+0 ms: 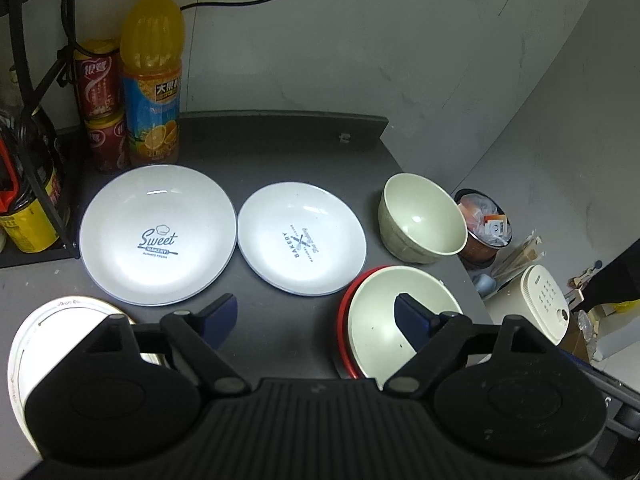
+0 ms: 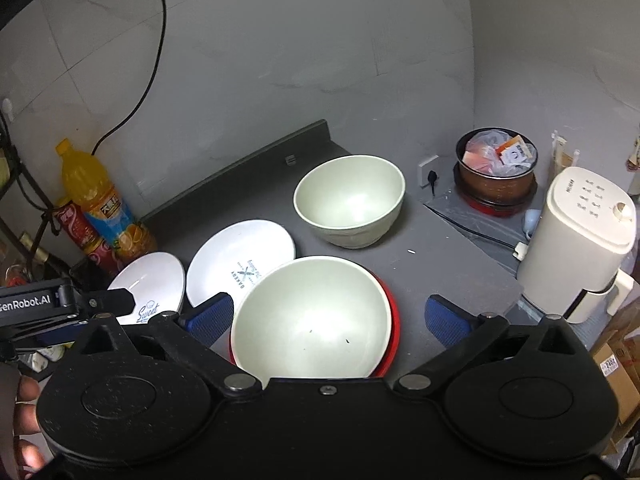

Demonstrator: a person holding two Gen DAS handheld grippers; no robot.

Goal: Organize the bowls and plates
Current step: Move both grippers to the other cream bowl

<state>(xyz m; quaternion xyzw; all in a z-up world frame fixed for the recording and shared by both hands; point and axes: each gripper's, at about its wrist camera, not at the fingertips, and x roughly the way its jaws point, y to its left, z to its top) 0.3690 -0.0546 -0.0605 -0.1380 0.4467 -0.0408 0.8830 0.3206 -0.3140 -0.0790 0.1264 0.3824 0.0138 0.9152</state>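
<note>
The near pale bowl [image 2: 310,316], nested in a red one on the tabletop [image 2: 432,264], lies straight ahead between the wide-spread, empty fingers of the right gripper [image 2: 329,314]. The left gripper [image 1: 316,320] (also wide and empty) sits off to its left, so the right seems nearer.

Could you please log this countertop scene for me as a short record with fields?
surface: dark grey countertop
plates: two white printed plates, "Sweet" plate beside "Bakery" plate, side by side
bowls: pale green bowl standing alone; second pale green bowl nested in red bowl
back corner: orange juice bottle, red cans
left gripper: open, empty
right gripper: open, straddling the nested bowls
</note>
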